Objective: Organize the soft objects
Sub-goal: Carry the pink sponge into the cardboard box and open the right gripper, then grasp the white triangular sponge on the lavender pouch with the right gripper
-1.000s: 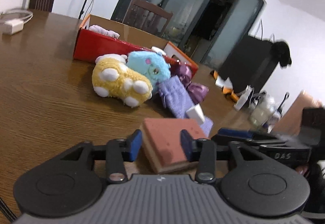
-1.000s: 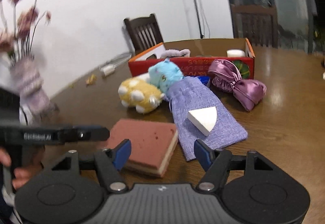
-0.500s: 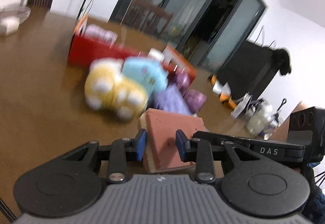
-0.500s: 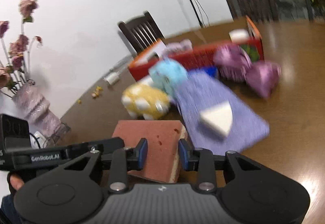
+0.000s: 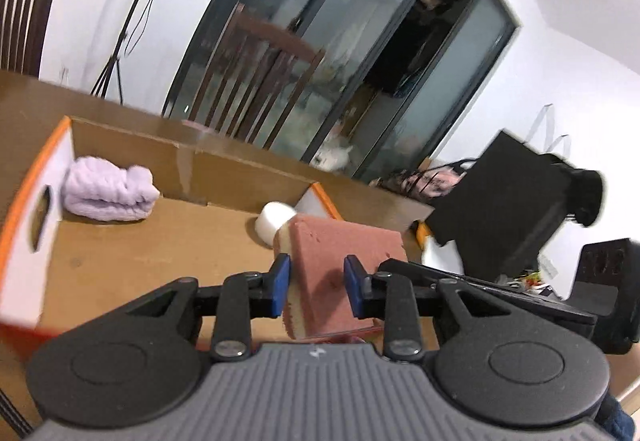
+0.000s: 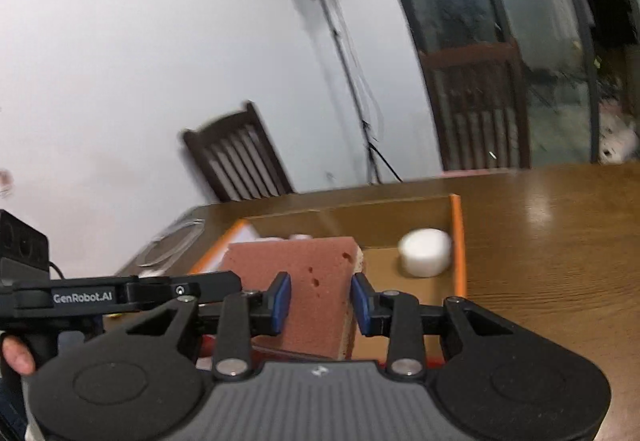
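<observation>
Both grippers, left [image 5: 316,289] and right [image 6: 319,304], just closed on the red sponge [image 5: 340,261] and lifted it off the table. Now lower centre, over the cardboard box [image 5: 168,161]; drop looks next.

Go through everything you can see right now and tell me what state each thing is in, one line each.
Left gripper: shut on the sponge.
Right gripper: shut on the sponge.
Sponge: red-brown, gripped by both, held up over the box.
Cardboard box: open at the top, on the table.
Lilac towel: folded, lying in the box.
White round sponge: in the box's corner.
Wooden table: box rests on it.
</observation>
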### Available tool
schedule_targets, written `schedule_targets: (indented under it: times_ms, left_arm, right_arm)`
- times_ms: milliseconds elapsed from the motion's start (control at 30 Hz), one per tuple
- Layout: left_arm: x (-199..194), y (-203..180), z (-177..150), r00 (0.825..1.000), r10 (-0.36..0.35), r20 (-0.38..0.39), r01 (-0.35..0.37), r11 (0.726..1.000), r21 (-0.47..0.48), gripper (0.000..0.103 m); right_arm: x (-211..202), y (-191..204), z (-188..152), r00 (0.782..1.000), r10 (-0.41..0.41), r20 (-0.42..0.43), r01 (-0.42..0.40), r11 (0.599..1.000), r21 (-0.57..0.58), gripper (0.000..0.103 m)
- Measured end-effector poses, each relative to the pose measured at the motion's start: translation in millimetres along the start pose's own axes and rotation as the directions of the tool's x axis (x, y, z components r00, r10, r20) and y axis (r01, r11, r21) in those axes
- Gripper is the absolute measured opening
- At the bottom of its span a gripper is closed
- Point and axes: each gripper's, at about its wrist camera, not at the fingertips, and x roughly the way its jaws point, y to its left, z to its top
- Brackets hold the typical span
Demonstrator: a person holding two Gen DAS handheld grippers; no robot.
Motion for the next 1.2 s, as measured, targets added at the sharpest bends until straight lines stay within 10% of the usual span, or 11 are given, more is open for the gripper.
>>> schedule_targets:
  times_ms: [300, 633, 933, 1200]
  left_arm:
    - [68, 15, -12, 0.986, 0.065, -0.151, -0.067, 0.998, -0.004, 0.029]
    - [42, -4, -12, 0.991, 0.063, -0.118, -0.055, 0.996, 0.074, 0.041]
    - [-79, -45, -17, 0.988, 0.123, 0.095, -0.143, 0.958, 0.248, 0.064]
    - [-187, -82, -93, 0.900, 0.205, 0.385, -0.351, 0.865, 0.360, 0.100]
  right_arm:
    - [64, -35, -5, 0.983, -0.130, -0.133, 0.129, 0.992, -0.018, 0.034]
    - [38, -23, -5, 0.985, -0.160, -0.067, 0.155, 0.985, -0.070, 0.044]
    - [-50, 14, 4, 0.991, -0.109, 0.075, 0.117, 0.986, -0.116, 0.052]
    - [-126, 58, -46, 0.965, -0.106, 0.241, 0.165, 0.957, -0.238, 0.087]
